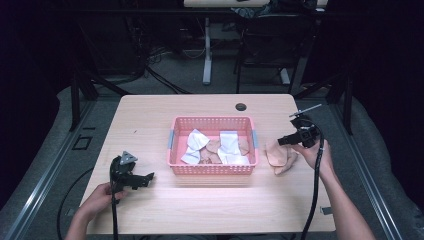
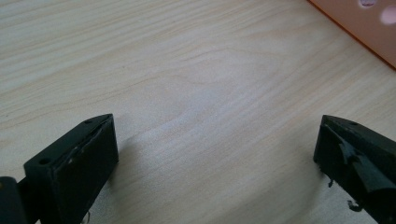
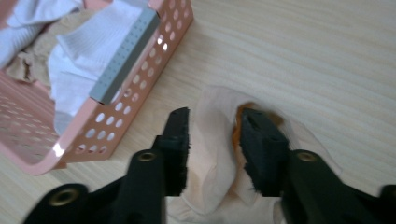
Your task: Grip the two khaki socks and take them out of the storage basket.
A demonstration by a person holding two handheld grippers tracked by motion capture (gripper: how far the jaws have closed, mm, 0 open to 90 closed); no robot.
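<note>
- The peach-coloured sock (image 1: 281, 156) lies flat on the worktop (image 1: 150, 125), just beside the right-hand short wall of the pink basket (image 1: 213, 170) and nearer the worktop's right edge than its middle.
- In the high view its long axis runs roughly from the far side toward your near edge, slanting a little; which end is the toe I cannot tell, since the fabric is crumpled and folded over itself.
- Your right gripper (image 3: 212, 135) sits over the sock's far end, jaws pointing toward the basket side. The jaws stand partly apart, with a raised fold of the sock (image 3: 215, 154) between them. The pads look to be just beside the fabric rather than pinching it, so the sock reads as released, though the view is close and I would not swear to it.
- Your left gripper (image 1: 142, 178) rests near the worktop's near-left corner, well apart from the basket. Its jaws are spread wide over bare wood, holding and touching no cloth.
- The basket sits near the worktop's middle, holding white socks (image 1: 196, 145) and more peach ones (image 1: 214, 146) in a loose heap.
</note>
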